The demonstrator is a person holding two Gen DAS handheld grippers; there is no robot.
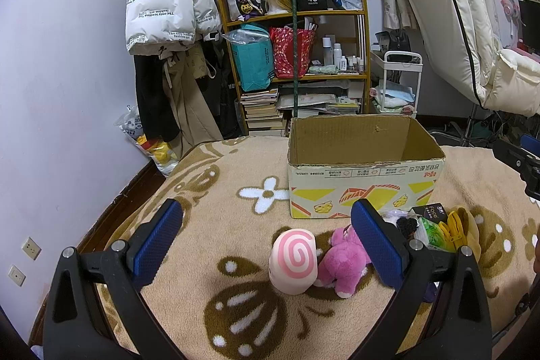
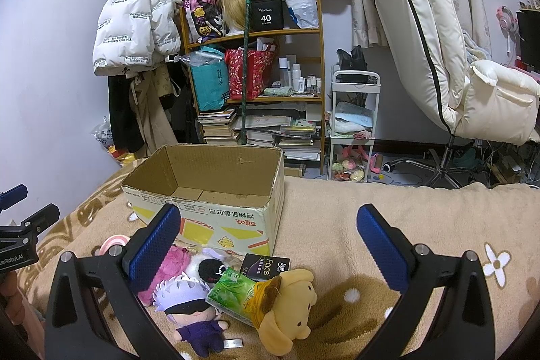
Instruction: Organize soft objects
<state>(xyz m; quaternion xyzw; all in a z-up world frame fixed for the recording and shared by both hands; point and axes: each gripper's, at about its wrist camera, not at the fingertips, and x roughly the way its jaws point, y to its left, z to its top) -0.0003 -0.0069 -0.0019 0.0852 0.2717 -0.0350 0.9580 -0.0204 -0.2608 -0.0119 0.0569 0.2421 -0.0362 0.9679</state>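
Toys: your pink plush (image 1: pixel 341 262) and swirl cushion (image 1: pixel 294 258) lay unpacked on the bed.
Box (image 2: pixel 209 191): was empty.
Tools: your left tool (image 1: pixel 266 242) and right tool (image 2: pixel 266 245) gaped, holding nothing.

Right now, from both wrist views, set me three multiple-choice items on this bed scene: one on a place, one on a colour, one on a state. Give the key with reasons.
1. Where does the yellow dog plush lie?
A. inside the cardboard box
B. on the blanket in front of the box
C. on the white chair

2. What colour is the spiral on the round swirl plush?
A. pink
B. green
C. blue

3. What is the state of the cardboard box?
A. taped shut
B. open and full of toys
C. open, with nothing seen inside

Key:
1 B, it rests on the blanket beside the green tissue pack, nearer the camera than the box.
2 A, a pink coil on a pale face.
3 C, the right wrist view shows only bare cardboard floor.
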